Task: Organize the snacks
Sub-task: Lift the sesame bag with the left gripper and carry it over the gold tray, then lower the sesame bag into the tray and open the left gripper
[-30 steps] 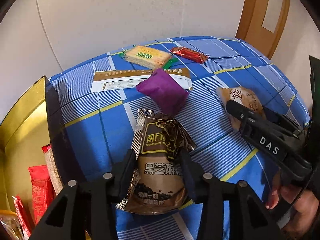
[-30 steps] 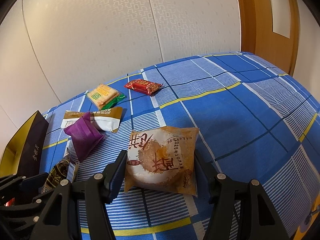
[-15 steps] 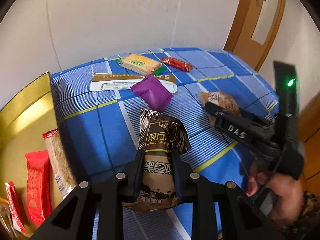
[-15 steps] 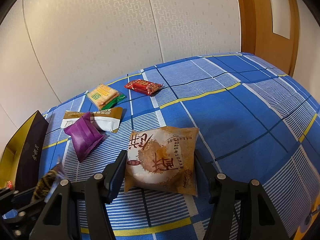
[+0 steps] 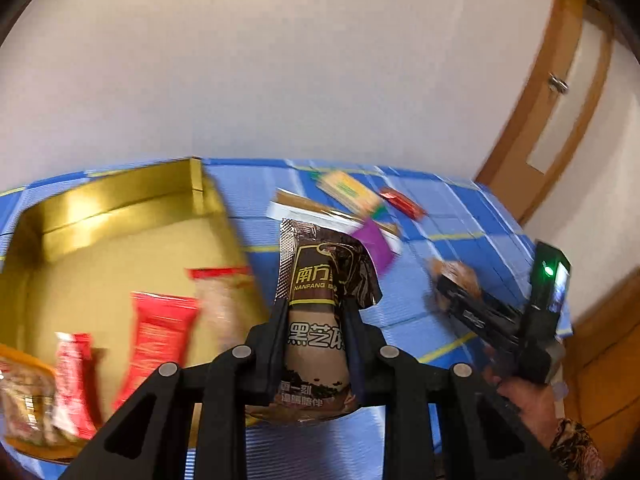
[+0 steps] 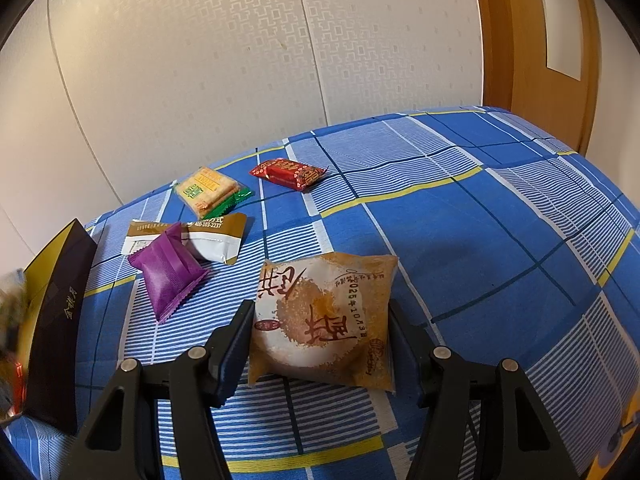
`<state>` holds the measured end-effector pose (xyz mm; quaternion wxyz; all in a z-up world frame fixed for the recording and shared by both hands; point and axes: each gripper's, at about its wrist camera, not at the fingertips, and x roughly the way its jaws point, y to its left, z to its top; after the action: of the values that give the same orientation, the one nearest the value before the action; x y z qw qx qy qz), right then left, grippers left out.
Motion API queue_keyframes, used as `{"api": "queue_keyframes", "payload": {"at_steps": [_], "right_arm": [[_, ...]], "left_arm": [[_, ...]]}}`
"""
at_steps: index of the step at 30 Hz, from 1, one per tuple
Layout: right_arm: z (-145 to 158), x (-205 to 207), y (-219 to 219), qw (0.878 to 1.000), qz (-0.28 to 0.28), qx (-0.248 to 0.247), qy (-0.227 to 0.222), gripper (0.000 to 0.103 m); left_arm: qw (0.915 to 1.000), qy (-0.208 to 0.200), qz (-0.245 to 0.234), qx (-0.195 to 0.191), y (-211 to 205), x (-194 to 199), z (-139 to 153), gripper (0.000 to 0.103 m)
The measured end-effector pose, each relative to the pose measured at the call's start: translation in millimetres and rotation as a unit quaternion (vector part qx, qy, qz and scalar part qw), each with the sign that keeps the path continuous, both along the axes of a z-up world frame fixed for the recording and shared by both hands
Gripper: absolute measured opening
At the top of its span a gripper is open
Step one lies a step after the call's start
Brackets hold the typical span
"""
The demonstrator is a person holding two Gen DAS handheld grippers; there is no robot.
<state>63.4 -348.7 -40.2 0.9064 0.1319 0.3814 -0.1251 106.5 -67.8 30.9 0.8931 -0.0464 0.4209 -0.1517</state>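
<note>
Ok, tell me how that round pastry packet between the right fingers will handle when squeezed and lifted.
The pastry packet looks puffy, so the wrapper probably gives before the right gripper bites. The flaky cake inside likely crumbles under hard pressure. Its glossy film may slip.

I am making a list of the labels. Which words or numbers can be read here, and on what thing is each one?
"NANFANG", "南方", "黑芝": brown sachet in left gripper.
"400-103-2237": white and gold packet.
Date on pastry packet between the right gripper fingers: partly legible.
Gold characters on box: unclear.

Left wrist view motion-blurred; right sharp; soft daylight, fisheye edge warp, dark corners.
</note>
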Motion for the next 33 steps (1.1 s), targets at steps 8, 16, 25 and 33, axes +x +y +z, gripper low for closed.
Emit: {"api": "queue_keyframes", "payload": {"at_steps": [8, 16, 25, 33], "right_arm": [[-0.1, 0.1, -0.1, 1.000, 0.000, 0.000, 0.000, 0.063], [-0.2, -0.1, 0.1, 1.000, 0.000, -0.001, 0.000, 0.063], [-0.4, -0.2, -0.2, 1.000, 0.001, -0.001, 0.000, 0.063], [0.1, -1.2, 2.1, 1.000, 0.008, -0.003, -0.006, 0.061]], "left_arm": [[0.9966, 0.013, 0.080, 0.016, 70.3, 8.3, -13.8, 0.026], [0.9895, 0.047, 0.126, 0.053, 112.4, 13.8, -44.9, 0.026], [0.9826, 0.057, 0.153, 0.088, 124.9, 15.8, -58.8, 0.028], [0.9829, 0.040, 0.153, 0.094, 119.4, -5.1, -50.6, 0.030]]}}
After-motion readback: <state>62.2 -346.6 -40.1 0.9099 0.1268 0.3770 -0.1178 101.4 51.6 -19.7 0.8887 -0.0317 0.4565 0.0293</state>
